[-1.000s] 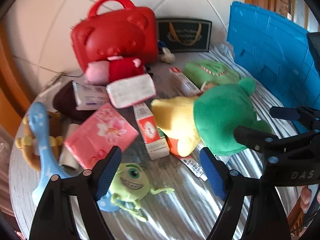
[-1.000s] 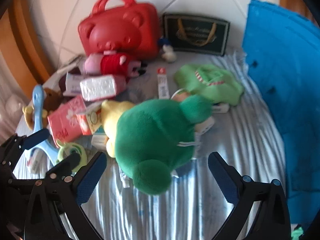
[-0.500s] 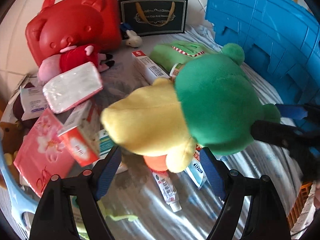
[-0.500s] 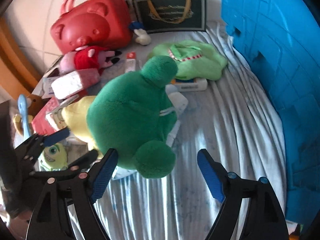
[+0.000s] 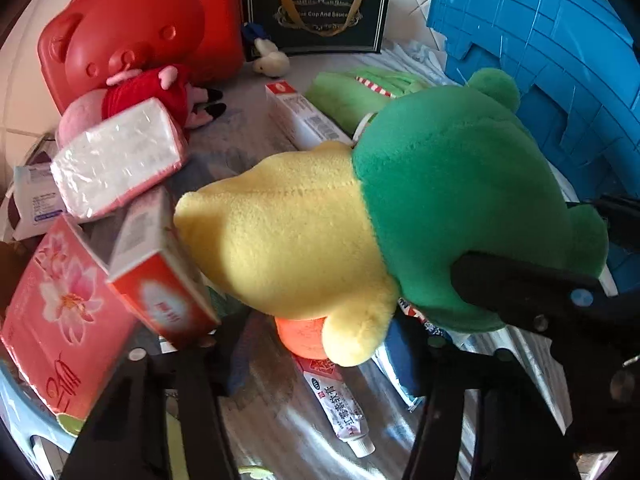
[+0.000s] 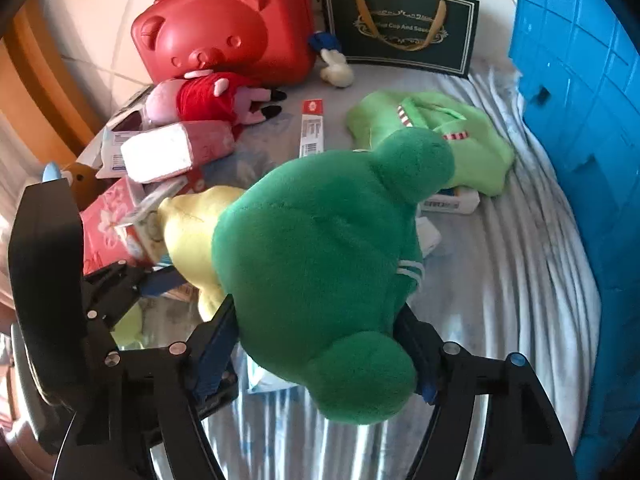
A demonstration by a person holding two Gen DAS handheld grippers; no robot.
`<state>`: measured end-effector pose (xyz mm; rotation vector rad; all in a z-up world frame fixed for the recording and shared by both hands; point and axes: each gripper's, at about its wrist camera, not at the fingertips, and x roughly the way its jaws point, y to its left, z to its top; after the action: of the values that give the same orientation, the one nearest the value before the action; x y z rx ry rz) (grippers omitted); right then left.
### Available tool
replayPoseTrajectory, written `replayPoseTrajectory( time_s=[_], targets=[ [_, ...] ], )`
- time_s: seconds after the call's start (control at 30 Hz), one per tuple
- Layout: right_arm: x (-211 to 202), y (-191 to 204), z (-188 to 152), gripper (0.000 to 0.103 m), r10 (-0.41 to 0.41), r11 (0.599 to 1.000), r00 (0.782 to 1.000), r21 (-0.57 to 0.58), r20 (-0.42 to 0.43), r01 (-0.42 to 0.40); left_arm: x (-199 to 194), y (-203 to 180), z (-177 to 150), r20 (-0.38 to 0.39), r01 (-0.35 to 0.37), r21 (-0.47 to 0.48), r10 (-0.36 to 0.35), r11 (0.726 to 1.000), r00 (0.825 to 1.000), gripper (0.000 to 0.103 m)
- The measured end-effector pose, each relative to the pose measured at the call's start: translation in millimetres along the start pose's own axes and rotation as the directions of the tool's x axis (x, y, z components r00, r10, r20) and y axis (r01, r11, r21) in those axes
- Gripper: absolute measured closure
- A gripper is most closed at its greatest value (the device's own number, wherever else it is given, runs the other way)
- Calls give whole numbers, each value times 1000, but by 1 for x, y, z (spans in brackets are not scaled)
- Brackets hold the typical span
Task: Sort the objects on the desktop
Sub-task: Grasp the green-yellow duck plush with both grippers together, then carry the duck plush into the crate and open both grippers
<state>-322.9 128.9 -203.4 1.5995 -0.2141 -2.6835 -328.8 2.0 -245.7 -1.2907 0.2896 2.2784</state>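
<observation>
A plush toy with a green top [image 5: 452, 208] and a yellow lower half [image 5: 288, 240] lies on the striped cloth [image 6: 500, 300] amid clutter. My right gripper [image 6: 316, 352] has come over its green end [image 6: 320, 248]; the jaws are closing and both blue pads touch the plush's sides. My left gripper [image 5: 320, 360] straddles the yellow end and its orange foot [image 5: 300, 340]. Its jaws are closing too, with a small gap still showing at the left pad. The right gripper's black finger [image 5: 520, 296] lies against the green part.
A red bear case [image 5: 132, 36], a dark gift bag [image 5: 316, 12] and a blue crate [image 5: 560, 60] ring the back and right. Pink pig plush [image 5: 148, 96], tissue pack [image 5: 116, 160], pink box [image 5: 52, 320], red-white carton [image 5: 160, 280], ointment tube [image 5: 340, 408] and green garment [image 6: 440, 140] crowd around.
Both grippers came down and forward onto the plush toy, and both pairs of jaws narrowed around it. The small green one-eyed toy dropped out of the left wrist view.
</observation>
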Motion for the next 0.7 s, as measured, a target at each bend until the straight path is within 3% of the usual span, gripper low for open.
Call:
replayPoseTrajectory(
  time_s=[0.33, 0.7],
  targets=[
    [-62, 0, -2, 35, 64, 998, 992, -15, 112, -62, -67, -27, 12, 133, -40, 7, 39, 999, 990, 54],
    [-184, -14, -8, 35, 52, 998, 946, -55, 321, -36, -165, -86, 39, 344, -75, 61, 49, 995, 938, 54]
  ],
)
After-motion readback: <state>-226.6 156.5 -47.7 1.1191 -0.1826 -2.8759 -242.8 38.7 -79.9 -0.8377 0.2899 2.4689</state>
